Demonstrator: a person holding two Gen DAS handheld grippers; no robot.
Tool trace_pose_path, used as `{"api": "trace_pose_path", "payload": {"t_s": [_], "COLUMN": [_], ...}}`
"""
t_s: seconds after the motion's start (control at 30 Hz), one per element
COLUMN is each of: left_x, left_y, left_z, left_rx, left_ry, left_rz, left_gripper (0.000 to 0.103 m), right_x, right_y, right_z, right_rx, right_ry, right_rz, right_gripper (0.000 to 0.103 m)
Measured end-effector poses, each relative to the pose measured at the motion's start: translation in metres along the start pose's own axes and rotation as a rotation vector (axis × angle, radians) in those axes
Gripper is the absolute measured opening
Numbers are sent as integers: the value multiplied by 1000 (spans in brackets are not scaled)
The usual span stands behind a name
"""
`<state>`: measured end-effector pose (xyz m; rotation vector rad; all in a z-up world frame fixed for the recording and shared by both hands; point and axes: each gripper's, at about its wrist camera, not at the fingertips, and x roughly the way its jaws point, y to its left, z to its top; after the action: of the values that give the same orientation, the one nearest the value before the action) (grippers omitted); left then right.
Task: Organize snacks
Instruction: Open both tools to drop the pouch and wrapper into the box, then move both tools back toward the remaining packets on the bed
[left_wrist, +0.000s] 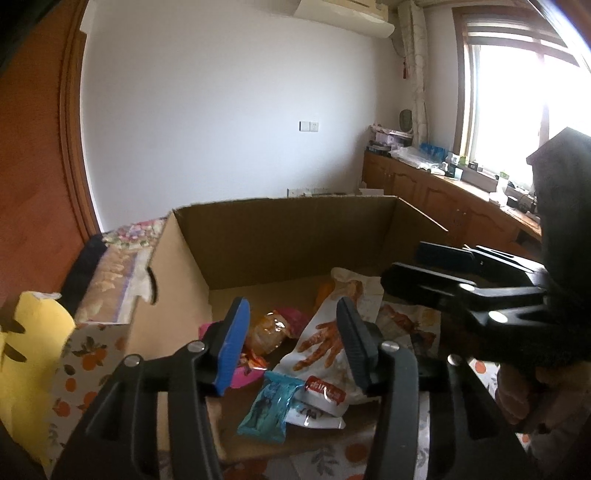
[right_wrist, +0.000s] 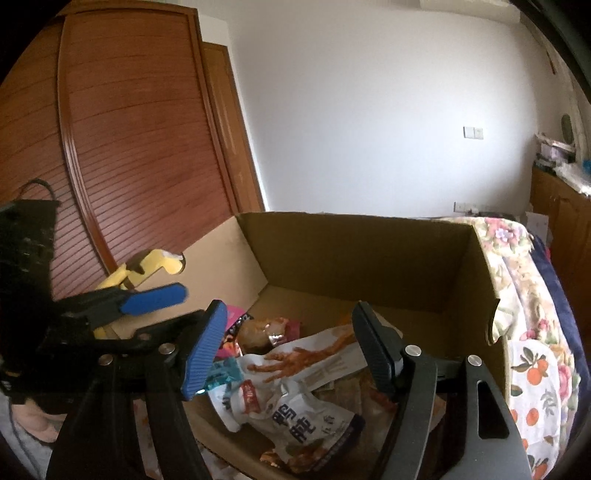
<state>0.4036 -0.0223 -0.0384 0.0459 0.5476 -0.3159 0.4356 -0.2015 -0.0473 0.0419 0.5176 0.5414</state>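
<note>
With several snack packets (left_wrist: 325, 350) already in the cardboard box (left_wrist: 280, 236), both claws, left claw (left_wrist: 291, 347) and right claw (right_wrist: 288, 347), hang open and empty above them. No loose snacks show outside; likely near done.

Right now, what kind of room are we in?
Probably a bedroom at home: a louvred wooden wardrobe door, a wall air conditioner, and floral bedding beside the cardboard box of snacks.

Both wrist cameras are looking down along their fingers, close above the near edge of the cardboard box (left_wrist: 288, 236), sharing its snack-strewn floor and the far white wall (right_wrist: 369, 110).
</note>
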Motion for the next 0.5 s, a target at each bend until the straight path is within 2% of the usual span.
{"api": "trace_pose_path", "payload": {"t_s": [0.23, 0.5], "left_x": [-32, -76], "left_y": [6, -12], "left_z": [-4, -34], "left_rx": [-2, 0], "left_ry": [15, 71], "left_rz": [39, 28], "left_gripper": [51, 51], "right_x": [-9, -59], "right_y": [12, 42], "right_z": [9, 5], "right_rx": [-13, -66], "right_ry": [-9, 12], "right_rz": [6, -18], "right_gripper": [72, 72]}}
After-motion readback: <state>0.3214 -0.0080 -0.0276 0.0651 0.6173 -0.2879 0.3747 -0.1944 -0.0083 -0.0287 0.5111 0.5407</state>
